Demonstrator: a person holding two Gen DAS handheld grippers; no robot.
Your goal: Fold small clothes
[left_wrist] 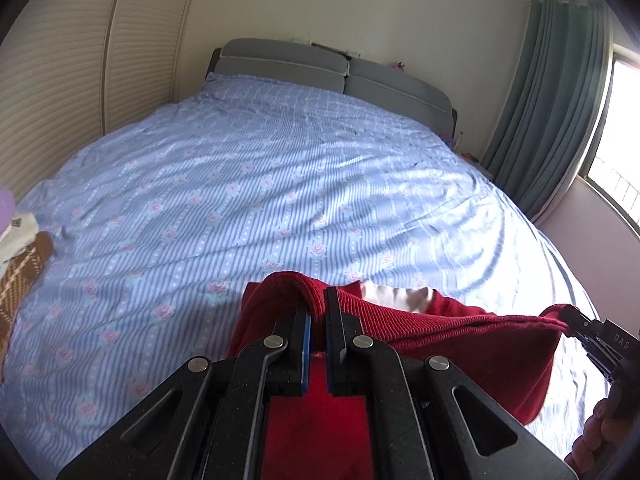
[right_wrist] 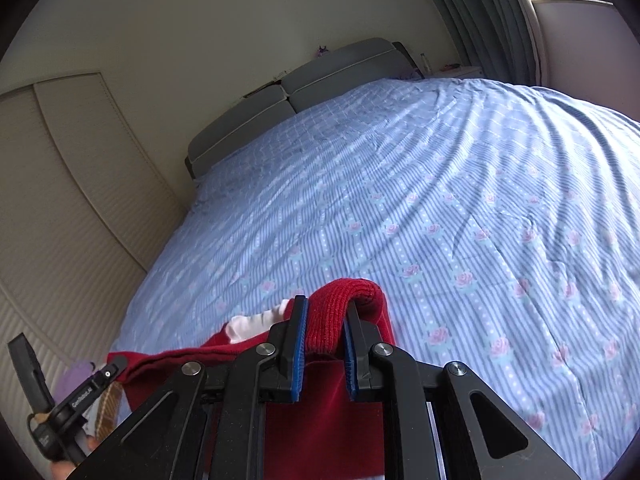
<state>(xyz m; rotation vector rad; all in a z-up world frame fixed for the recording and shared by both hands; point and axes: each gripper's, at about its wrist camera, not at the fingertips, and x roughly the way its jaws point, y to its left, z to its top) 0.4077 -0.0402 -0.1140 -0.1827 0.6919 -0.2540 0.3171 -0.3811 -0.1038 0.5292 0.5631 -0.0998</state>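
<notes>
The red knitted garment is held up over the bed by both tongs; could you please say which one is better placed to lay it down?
Neither: the left tongs and right tongs each pinch one end of the red knitted garment.

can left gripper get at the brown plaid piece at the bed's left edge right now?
Probably not yet. The left gripper has its jaws shut on the red garment, which the right gripper also clamps. The bedspread toward the brown plaid piece lies bare, so release first.
</notes>
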